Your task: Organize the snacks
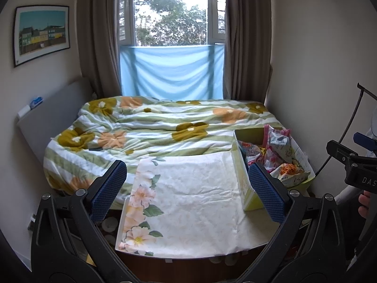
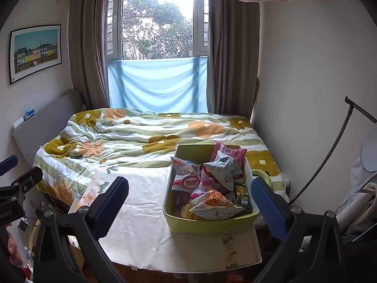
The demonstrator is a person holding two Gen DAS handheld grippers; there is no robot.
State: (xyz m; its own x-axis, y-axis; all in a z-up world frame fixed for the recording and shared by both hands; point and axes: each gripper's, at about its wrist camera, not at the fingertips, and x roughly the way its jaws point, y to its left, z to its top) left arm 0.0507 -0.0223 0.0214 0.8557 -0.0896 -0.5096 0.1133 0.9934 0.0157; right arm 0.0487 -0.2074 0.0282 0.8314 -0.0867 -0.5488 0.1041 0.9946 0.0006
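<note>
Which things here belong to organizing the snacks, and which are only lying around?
For the job:
- snack packets
- green box holding them
- floral-cloth table
- left claw, right claw, both open

Just around:
- duvet
- framed picture
- curtains

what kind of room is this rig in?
Looks like a small home bedroom: a bed with a floral duvet, a curtained window behind it, and a framed print on the wall. The snack box sits on a cloth-covered table at the bed's foot.

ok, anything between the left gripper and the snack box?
Nothing but bare floral cloth between left gripper and snack box, per the left wrist view.
</note>
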